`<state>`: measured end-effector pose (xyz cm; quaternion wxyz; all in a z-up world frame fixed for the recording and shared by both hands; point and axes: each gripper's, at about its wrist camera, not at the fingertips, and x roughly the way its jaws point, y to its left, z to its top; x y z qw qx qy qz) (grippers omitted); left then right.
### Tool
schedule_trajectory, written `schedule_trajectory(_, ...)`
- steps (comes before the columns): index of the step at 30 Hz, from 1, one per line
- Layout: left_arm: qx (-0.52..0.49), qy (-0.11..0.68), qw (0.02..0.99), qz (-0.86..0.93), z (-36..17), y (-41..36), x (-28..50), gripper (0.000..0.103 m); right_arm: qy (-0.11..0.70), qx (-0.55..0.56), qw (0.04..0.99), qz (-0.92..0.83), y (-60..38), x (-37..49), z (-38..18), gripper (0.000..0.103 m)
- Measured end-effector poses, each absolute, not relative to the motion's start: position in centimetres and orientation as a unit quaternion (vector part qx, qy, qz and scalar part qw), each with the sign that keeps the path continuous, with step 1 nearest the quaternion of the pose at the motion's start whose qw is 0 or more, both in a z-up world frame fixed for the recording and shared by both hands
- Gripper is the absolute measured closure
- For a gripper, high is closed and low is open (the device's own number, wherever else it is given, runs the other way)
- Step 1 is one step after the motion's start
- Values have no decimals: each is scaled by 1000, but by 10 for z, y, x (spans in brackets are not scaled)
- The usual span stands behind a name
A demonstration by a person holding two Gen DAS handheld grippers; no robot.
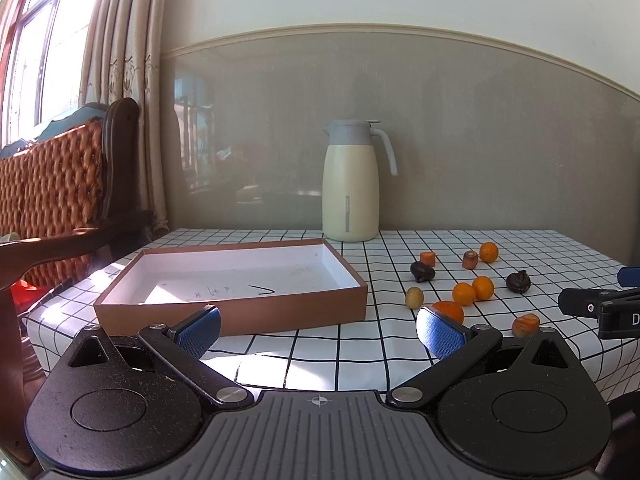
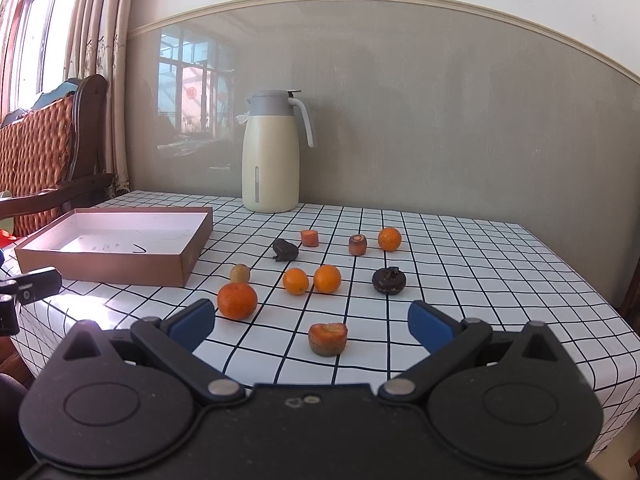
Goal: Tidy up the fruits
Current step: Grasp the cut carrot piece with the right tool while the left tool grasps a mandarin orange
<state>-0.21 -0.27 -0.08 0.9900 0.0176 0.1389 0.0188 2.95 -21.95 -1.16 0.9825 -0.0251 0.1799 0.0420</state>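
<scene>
Fruits: loose pieces lie scattered on the checked cloth to the right of the box, none inside it.
Oranges: a large orange lies nearest the box's front corner; two smaller ones and lie side by side, nearly touching, in the middle of the group; a fourth orange lies at the back right.
Small tan fruit: a small round tan fruit lies just behind the large orange, near the box.
Dark pieces: one dark lumpy piece lies toward the back left, another dark piece to the right of the paired oranges.
Cut chunks: a chunk lies nearest the right gripper; a chunk and a browner stub stand in the back row.
Box: a shallow brown box with a white inside holds no fruit; pen marks show on its floor.
Left gripper: the left gripper hovers low before the box's front wall, fingers spread wide, holding nothing.
Right gripper: the right gripper hovers over the near edge of the table, fingers spread wide, with the nearest chunk between them but untouched.
Table: a table under a white cloth with black grid lines.
Jug: a cream jug with a grey lid stands at the back by the wall.
Chair: a wooden chair with an orange woven back stands left of the table, by the curtained window.
</scene>
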Motion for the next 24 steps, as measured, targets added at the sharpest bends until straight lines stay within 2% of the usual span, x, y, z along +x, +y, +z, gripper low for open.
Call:
schedule_trajectory(4,16,153,988,-3,-1,-4,3,0,201,-41,978,38,-215,37,-13,6)
schedule_trajectory(9,-30,116,992,-42,-3,-4,8,0,206,-97,973,22,-209,48,-14,6)
schedule_trajectory(12,-2,132,989,-69,-7,-17,26,0,212,-92,973,23,-215,61,-16,6)
schedule_trajectory(18,27,141,987,-71,-17,-46,58,0,232,-86,968,28,-218,82,-33,19)
schedule_trajectory(20,27,145,986,-76,-22,-52,66,14,237,-93,967,27,-218,87,-38,23)
schedule_trajectory(21,26,157,984,-77,-26,-56,71,24,238,-95,966,27,-219,90,-40,24)
schedule_trajectory(24,16,187,979,-81,-40,-60,86,26,248,-96,963,38,-219,100,-46,32)
